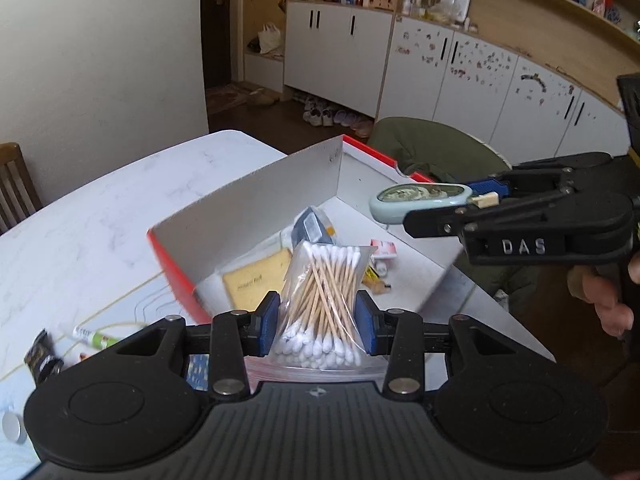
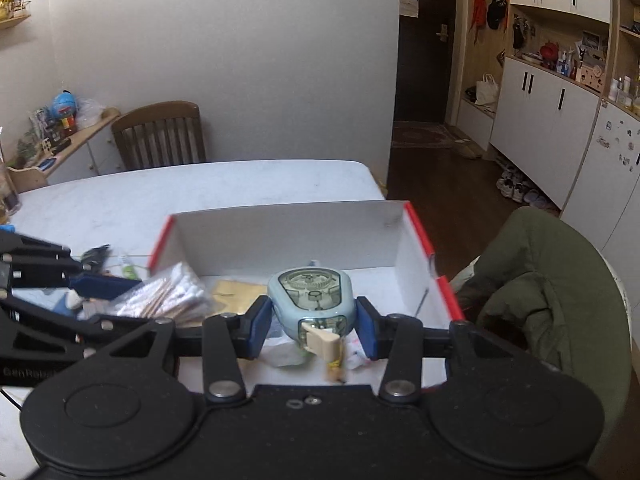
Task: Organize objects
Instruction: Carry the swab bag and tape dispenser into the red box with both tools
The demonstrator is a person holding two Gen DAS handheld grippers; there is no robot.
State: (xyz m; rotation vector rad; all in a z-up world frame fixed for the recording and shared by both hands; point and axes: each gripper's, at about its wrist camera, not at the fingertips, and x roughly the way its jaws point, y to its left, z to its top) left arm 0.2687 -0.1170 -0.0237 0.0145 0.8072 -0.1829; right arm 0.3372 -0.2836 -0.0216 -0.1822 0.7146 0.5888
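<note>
Your left tongs (image 1: 318, 322) pinch the soft, crushable cotton-swab bag (image 1: 320, 300) mid-body, while your right tongs (image 2: 314, 328) clamp the rigid, slippery dispenser's (image 2: 310, 300) sides.

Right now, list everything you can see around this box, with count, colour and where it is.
Box: one, white inside, red outside, open on the table.
Cotton swab bag: one, clear, wooden sticks, held over the box.
Tape dispenser: one, pale blue, held over the box.
Yellow packet: one, inside the box.
Tube: one, green and white, on the table left of the box.
Table: one, white marble.
Wooden chair: one, brown, behind the table.
Green jacket: one, right of the box.
Left gripper: black, jaws on the bag.
Right gripper: black, jaws on the dispenser.
</note>
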